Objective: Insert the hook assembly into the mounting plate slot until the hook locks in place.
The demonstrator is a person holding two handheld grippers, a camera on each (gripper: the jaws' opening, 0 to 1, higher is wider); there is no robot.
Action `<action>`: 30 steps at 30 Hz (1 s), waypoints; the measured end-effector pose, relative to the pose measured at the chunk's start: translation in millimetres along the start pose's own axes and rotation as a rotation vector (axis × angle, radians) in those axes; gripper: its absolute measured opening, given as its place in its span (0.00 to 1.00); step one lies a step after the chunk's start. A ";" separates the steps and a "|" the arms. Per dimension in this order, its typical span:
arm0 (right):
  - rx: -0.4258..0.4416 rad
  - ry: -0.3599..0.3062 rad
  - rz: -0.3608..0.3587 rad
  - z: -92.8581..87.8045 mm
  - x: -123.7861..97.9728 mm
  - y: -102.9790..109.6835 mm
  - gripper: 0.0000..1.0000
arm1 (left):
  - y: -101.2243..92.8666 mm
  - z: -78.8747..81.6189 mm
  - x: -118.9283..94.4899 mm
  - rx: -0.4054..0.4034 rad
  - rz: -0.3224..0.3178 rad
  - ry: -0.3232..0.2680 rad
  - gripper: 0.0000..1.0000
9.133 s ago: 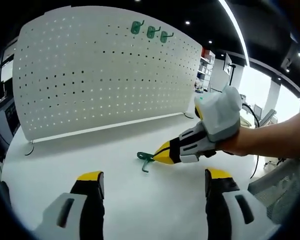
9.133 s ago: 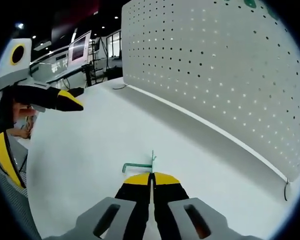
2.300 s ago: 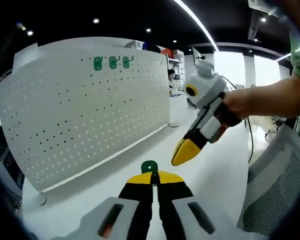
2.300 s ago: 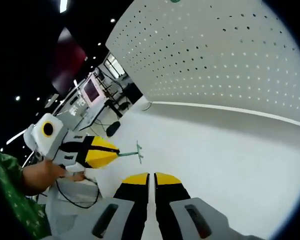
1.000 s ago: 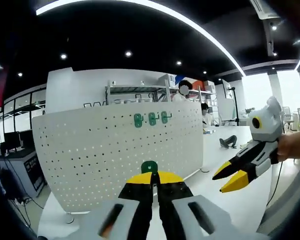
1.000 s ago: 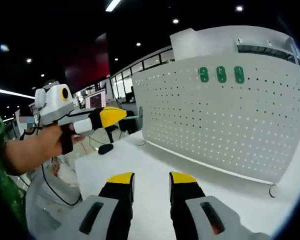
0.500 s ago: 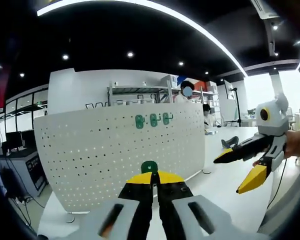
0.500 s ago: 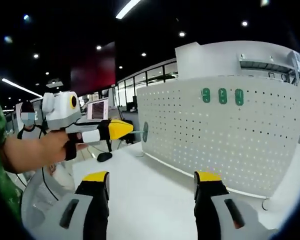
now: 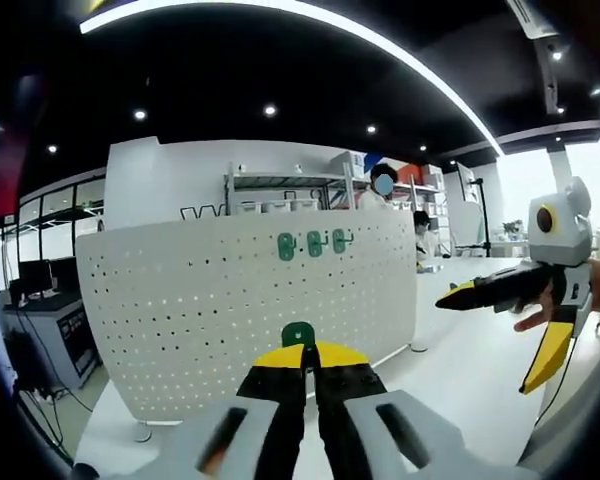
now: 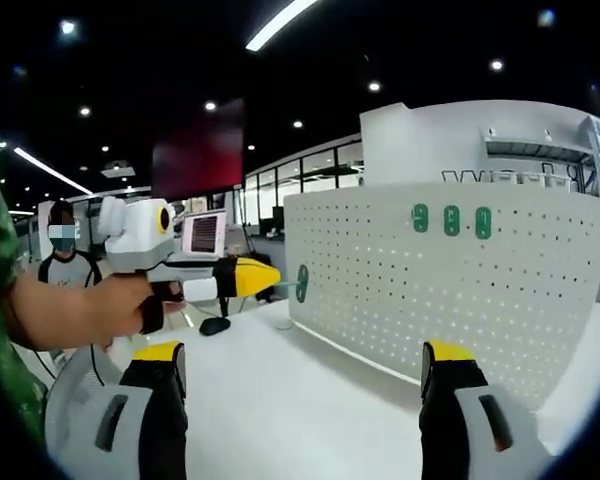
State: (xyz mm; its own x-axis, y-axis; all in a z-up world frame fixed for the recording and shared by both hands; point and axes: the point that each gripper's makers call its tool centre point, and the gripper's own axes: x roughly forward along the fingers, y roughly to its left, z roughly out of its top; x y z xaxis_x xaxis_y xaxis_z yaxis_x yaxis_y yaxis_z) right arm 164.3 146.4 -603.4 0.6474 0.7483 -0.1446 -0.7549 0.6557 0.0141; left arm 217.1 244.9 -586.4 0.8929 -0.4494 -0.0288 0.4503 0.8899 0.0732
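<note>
Left claw [image 9: 307,358] clenched on green hook [image 9: 298,335], right claw [image 10: 305,362] released, pegboard [image 10: 450,300] beyond

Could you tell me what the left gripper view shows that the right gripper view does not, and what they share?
Left gripper view: the left gripper, shut on a green hook at its tips, and the right gripper wide open from outside.

Right gripper view: the hook side-on at the left gripper's tip, a monitor, and the right gripper's spread fingers.

Both: the white pegboard with three green hooks already mounted near its top.
</note>
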 end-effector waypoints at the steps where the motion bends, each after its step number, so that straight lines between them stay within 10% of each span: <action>1: -0.003 -0.003 -0.002 1.3 -1.6 -0.7 1.00 | -0.2 0.4 0.2 0.000 0.005 0.001 0.02; 16: -0.004 -0.034 -0.001 13.9 -16.9 -9.1 1.00 | -1.5 18.2 14.9 -0.044 0.082 -0.038 0.02; 30: -0.003 -0.039 0.003 17.7 -15.9 -24.1 1.00 | 9.3 66.7 54.9 -0.063 0.142 -0.132 0.02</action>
State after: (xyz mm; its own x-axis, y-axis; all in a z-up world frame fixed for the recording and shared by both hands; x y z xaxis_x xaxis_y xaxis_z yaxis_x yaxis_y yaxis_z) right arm 174.1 120.4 -583.9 0.6487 0.7536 -0.1062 -0.7570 0.6533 0.0119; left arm 269.8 223.3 -520.7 0.9405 -0.3219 0.1090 0.3234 0.9463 0.0047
